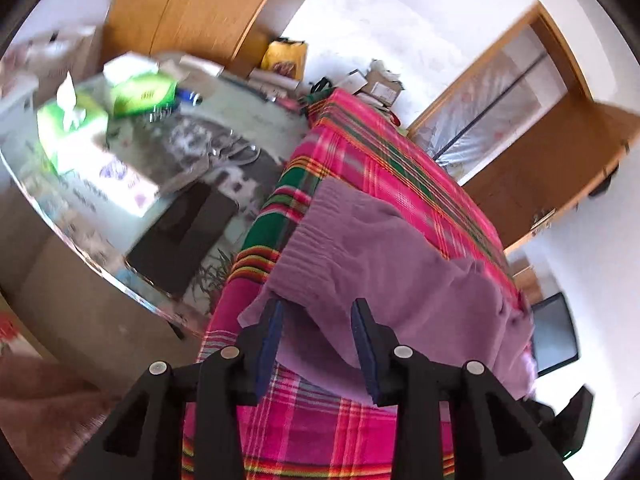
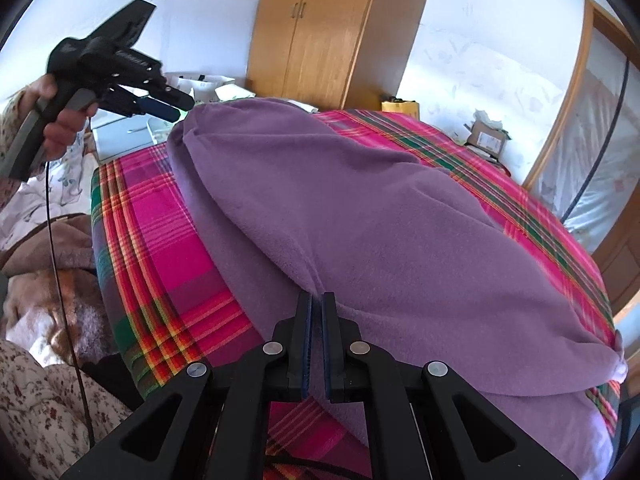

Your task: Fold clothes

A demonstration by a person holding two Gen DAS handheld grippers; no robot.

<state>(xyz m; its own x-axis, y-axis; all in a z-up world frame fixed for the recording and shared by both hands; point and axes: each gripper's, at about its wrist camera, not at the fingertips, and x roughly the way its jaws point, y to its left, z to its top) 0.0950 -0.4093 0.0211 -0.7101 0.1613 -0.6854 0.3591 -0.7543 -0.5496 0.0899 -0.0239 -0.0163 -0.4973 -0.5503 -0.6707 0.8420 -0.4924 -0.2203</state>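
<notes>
A purple fleece garment (image 2: 360, 208) lies spread over a pink plaid blanket (image 2: 160, 240). My right gripper (image 2: 318, 300) is shut on a raised fold of it near the front edge, and creases run out from the pinch. In the left wrist view the same garment (image 1: 380, 248) lies across the blanket (image 1: 360, 148), ribbed hem toward the far left. My left gripper (image 1: 318, 312) hovers open over a near corner, with fabric showing between its fingers but neither pad pressing on it. The right wrist view shows that left gripper (image 2: 182, 108) in a hand, above the garment's far left corner.
A glass table (image 1: 100, 272) with tissue boxes (image 1: 72, 120) stands left of the blanket. Behind are a wooden wardrobe (image 2: 320, 32), a cardboard box (image 2: 488, 140) and a door (image 1: 540, 168). A dark screen (image 1: 556, 336) sits low at the right. A floral sleeve (image 2: 40, 400) fills the lower left.
</notes>
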